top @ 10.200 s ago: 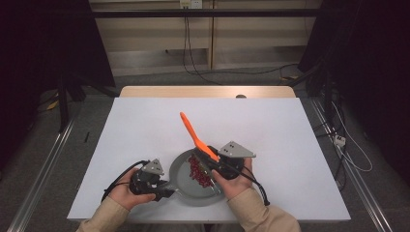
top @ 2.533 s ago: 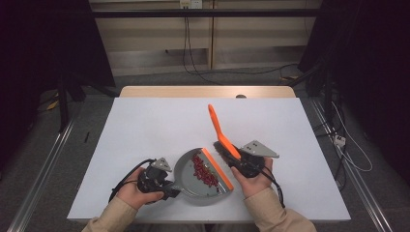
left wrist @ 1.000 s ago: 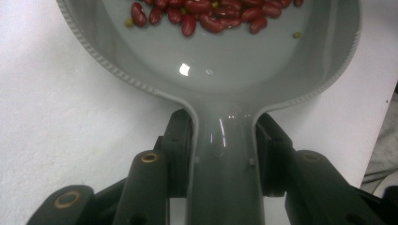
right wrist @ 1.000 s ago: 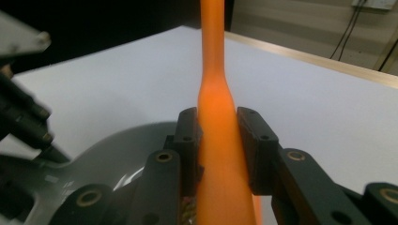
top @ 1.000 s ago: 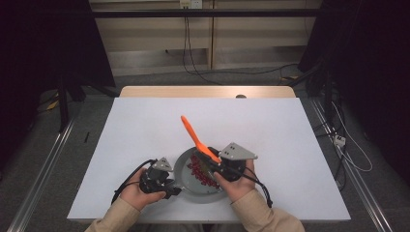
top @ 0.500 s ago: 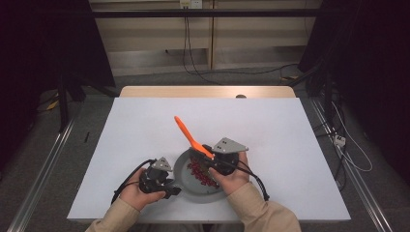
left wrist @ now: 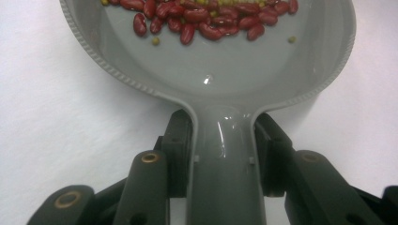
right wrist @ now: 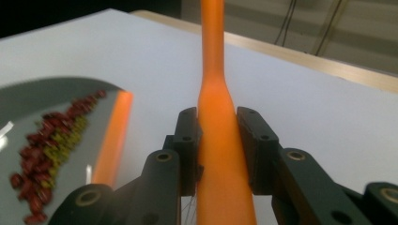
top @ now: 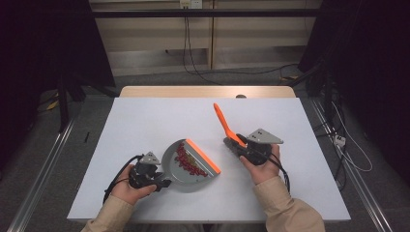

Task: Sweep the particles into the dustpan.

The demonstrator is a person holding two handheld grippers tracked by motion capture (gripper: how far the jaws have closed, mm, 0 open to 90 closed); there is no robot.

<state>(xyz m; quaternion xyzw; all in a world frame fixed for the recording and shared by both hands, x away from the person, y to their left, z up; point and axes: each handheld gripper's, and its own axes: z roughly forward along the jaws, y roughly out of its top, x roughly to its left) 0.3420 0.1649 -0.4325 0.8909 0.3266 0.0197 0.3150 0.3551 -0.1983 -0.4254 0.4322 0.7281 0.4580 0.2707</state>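
Right gripper [top: 240, 145], jaws clamped on orange brush [top: 223, 122], has swung right, off the dustpan [top: 180, 169]. Left gripper [top: 155, 180] grips dustpan handle; beans [top: 187, 159] sit inside, so sweeping looks done.

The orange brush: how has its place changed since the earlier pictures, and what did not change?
The right gripper carried the orange brush sideways, off the grey dustpan to its right over the table. Both grips are unchanged: the left gripper holds the dustpan's handle, and the beans remain inside.

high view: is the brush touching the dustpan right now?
No. The brush, held in the right gripper, sits clear to the right of the dustpan, white table between them.
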